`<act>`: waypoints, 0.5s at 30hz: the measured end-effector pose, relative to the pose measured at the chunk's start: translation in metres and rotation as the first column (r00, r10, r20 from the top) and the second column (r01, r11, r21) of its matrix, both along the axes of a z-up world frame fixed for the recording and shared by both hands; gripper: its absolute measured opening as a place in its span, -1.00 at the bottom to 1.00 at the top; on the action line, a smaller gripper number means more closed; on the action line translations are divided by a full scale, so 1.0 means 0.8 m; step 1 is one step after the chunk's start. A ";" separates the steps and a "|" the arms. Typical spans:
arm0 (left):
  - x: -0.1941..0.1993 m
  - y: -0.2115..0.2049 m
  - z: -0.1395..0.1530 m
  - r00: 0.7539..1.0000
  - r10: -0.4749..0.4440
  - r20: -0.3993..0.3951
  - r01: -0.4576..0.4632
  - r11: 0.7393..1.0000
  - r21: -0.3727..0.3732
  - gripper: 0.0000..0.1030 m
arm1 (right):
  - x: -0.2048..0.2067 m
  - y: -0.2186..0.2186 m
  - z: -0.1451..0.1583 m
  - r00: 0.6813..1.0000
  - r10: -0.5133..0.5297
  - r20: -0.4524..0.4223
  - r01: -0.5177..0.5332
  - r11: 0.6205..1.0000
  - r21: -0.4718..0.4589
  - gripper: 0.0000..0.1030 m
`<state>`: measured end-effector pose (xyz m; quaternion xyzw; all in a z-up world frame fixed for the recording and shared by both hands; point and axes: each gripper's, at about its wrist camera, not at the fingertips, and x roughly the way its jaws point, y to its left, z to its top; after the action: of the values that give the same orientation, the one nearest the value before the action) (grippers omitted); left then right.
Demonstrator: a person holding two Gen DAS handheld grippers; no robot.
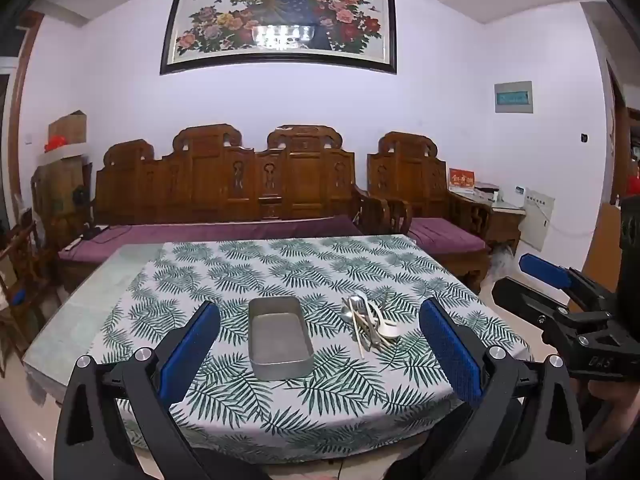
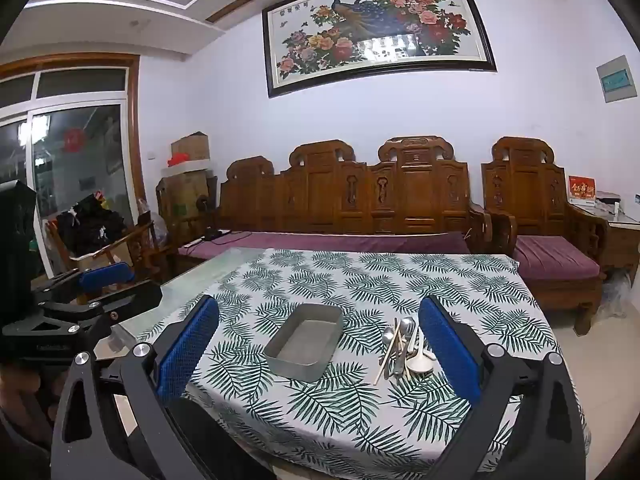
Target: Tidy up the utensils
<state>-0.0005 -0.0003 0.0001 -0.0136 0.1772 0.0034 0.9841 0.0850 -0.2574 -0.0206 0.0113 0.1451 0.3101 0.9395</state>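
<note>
Table [image 1: 80, 320], leaf-print cloth [image 1: 280, 264], metal tray [image 1: 279, 336], utensils [image 1: 370, 320]

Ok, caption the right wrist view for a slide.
Open right tool hovers above an empty metal tray and a heap of spoons and chopsticks on the fern-print tablecloth.

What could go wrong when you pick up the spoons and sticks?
1. The utensil pile is tangled, spoons crossing chopsticks, so lifting one may drag or scatter others.
2. The thin chopsticks lie flat on the tablecloth and could slip from the open right tool.
3. Bumping the empty metal tray might slide it.
</note>
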 end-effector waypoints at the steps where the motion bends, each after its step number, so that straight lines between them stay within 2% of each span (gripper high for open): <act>1: 0.000 0.000 0.000 1.000 -0.001 0.000 0.001 1.000 -0.002 0.88 | 0.000 0.000 0.000 1.000 0.000 0.000 0.000 1.000 0.000 0.95; 15: -0.007 -0.005 0.008 1.000 -0.018 0.006 0.018 1.000 0.006 0.87 | -0.002 0.000 0.001 1.000 0.000 0.003 0.000 1.000 -0.002 0.95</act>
<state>-0.0057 -0.0044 0.0063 -0.0092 0.1745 -0.0050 0.9846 0.0836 -0.2573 -0.0198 0.0101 0.1442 0.3102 0.9396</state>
